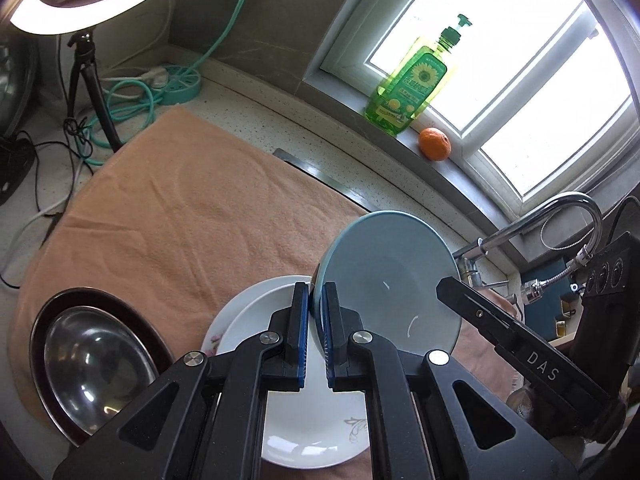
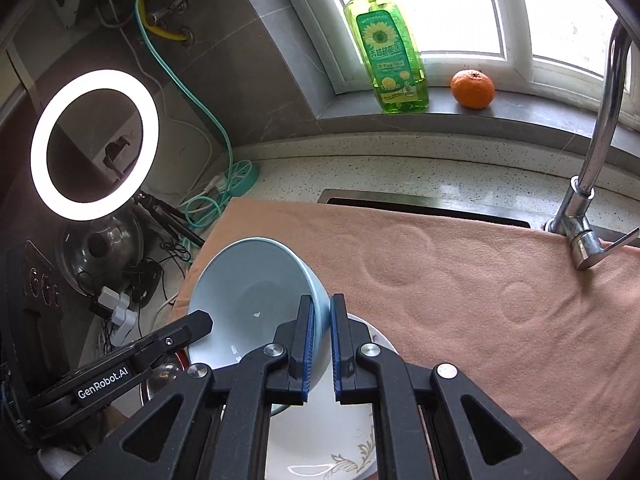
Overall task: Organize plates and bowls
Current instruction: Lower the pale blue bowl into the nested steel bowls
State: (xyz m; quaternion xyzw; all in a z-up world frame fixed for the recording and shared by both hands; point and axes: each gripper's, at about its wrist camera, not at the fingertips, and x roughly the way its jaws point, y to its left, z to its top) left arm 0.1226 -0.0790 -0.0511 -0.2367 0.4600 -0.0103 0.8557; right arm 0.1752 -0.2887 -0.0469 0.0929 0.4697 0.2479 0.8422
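My left gripper (image 1: 317, 300) is shut on the near rim of a light blue bowl (image 1: 390, 284) and holds it tilted on edge above a white flower-patterned plate (image 1: 312, 432). My right gripper (image 2: 321, 320) is shut on the opposite rim of the same blue bowl (image 2: 248, 300), over the white plate (image 2: 320, 444). The right gripper's black body (image 1: 516, 344) shows in the left wrist view; the left gripper's body (image 2: 132, 364) shows in the right wrist view. A steel bowl in a dark red dish (image 1: 92, 356) lies left of the plate.
A peach towel (image 1: 180, 208) covers the counter and part of the sink (image 2: 424, 204). A chrome faucet (image 2: 592, 168) stands at the right. A green soap bottle (image 2: 388, 44) and an orange (image 2: 472, 88) sit on the windowsill. A ring light (image 2: 94, 144), tripod and cables crowd the left corner.
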